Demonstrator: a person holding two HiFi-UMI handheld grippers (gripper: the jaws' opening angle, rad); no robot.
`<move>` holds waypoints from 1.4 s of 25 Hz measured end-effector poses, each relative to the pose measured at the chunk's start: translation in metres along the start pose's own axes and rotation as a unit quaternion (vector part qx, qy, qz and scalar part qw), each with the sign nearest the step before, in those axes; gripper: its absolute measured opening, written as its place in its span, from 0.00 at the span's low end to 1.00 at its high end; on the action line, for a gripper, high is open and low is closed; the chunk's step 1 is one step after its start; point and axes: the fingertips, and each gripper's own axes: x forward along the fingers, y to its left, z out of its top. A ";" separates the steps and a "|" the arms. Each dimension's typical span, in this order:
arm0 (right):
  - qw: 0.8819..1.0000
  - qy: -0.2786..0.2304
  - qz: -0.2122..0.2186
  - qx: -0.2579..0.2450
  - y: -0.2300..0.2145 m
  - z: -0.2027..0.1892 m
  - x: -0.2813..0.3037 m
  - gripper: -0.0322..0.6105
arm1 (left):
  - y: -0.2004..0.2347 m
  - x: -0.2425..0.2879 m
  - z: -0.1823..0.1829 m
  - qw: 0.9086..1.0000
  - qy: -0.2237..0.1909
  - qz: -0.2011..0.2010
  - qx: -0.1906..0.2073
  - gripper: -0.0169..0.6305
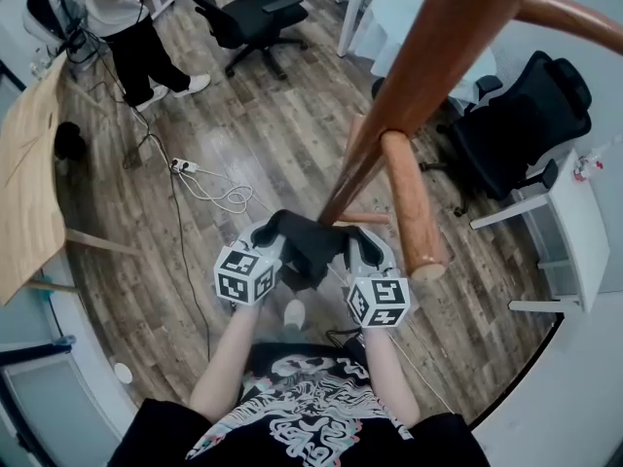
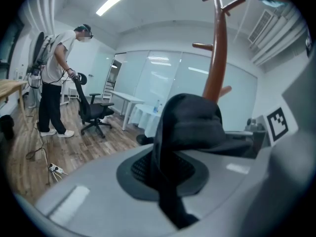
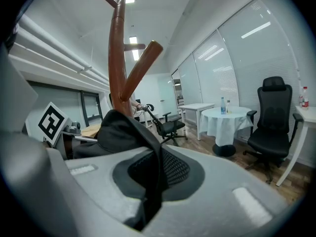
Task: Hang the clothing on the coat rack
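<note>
A black piece of clothing (image 1: 310, 244) hangs stretched between my two grippers, close to my chest in the head view. My left gripper (image 1: 274, 244) is shut on its left edge; the dark cloth (image 2: 190, 127) bunches up out of the closed jaws. My right gripper (image 1: 350, 249) is shut on the right edge, with the cloth (image 3: 123, 132) pinched between its jaws. The brown wooden coat rack (image 1: 428, 76) rises right behind the clothing, and one thick peg (image 1: 414, 207) juts toward me just right of the right gripper. The rack's pole (image 2: 217, 58) and upper pegs show above the cloth.
Black office chairs stand at the back (image 1: 255, 17) and at the right (image 1: 521, 125). A round table with a white cloth (image 1: 414, 27), a wooden desk (image 1: 29, 173) at the left, and a power strip with cables (image 1: 185, 166) lie around. Another person (image 1: 131, 27) stands far left.
</note>
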 end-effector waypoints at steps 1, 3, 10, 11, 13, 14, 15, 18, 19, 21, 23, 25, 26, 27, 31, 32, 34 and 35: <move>1.000 0.002 0.001 -0.003 0.000 -0.001 0.001 0.06 | 0.000 0.001 -0.001 1.000 0.002 -0.001 0.000 0.04; 1.000 0.009 0.003 -0.009 0.000 -0.004 0.003 0.06 | -0.001 0.004 -0.004 1.000 0.007 -0.004 -0.002 0.04; 1.000 0.018 0.008 -0.010 -0.001 -0.016 0.010 0.06 | -0.002 0.013 -0.022 0.999 0.028 -0.021 -0.019 0.04; 1.000 0.019 0.008 -0.009 -0.001 -0.017 0.011 0.06 | -0.002 0.014 -0.023 0.999 0.029 -0.022 -0.018 0.04; 1.000 0.020 0.008 -0.009 -0.001 -0.019 0.011 0.06 | -0.002 0.015 -0.024 0.999 0.031 -0.024 -0.016 0.04; 1.000 0.020 0.008 -0.010 0.000 -0.019 0.011 0.06 | -0.003 0.015 -0.025 0.999 0.031 -0.026 -0.016 0.04; 1.000 0.020 0.008 -0.011 0.000 -0.019 0.011 0.06 | -0.004 0.015 -0.025 0.999 0.031 -0.027 -0.016 0.04; 1.000 0.021 0.008 -0.010 0.002 -0.019 0.010 0.06 | -0.005 0.014 -0.026 0.999 0.031 -0.030 -0.016 0.04; 1.000 0.021 0.008 -0.008 0.002 -0.019 0.010 0.06 | -0.005 0.014 -0.027 0.999 0.032 -0.031 -0.016 0.04; 1.000 0.021 0.008 -0.004 0.002 -0.019 0.011 0.06 | -0.005 0.015 -0.028 0.999 0.035 -0.034 -0.023 0.04; 1.000 0.022 0.008 0.001 0.002 -0.020 0.011 0.06 | -0.006 0.017 -0.030 0.998 0.042 -0.038 -0.033 0.05; 1.000 0.024 0.009 0.004 0.003 -0.021 0.012 0.06 | -0.007 0.019 -0.031 0.997 0.049 -0.041 -0.033 0.05; 1.000 0.025 0.011 0.005 0.004 -0.021 0.012 0.06 | -0.008 0.019 -0.032 0.997 0.050 -0.042 -0.031 0.05; 1.000 0.026 0.012 0.006 0.005 -0.021 0.013 0.06 | -0.008 0.019 -0.032 0.997 0.051 -0.042 -0.030 0.05; 1.000 0.028 0.012 0.006 0.006 -0.022 0.013 0.07 | -0.007 0.019 -0.034 0.997 0.056 -0.045 -0.036 0.06; 1.000 0.028 0.013 0.006 0.006 -0.022 0.013 0.07 | -0.007 0.019 -0.035 0.997 0.058 -0.046 -0.038 0.07; 0.999 0.029 0.012 0.005 0.007 -0.022 0.014 0.07 | -0.006 0.019 -0.036 0.996 0.064 -0.047 -0.040 0.09; 1.000 0.029 0.011 0.004 0.007 -0.022 0.013 0.07 | -0.006 0.019 -0.036 0.996 0.067 -0.048 -0.039 0.10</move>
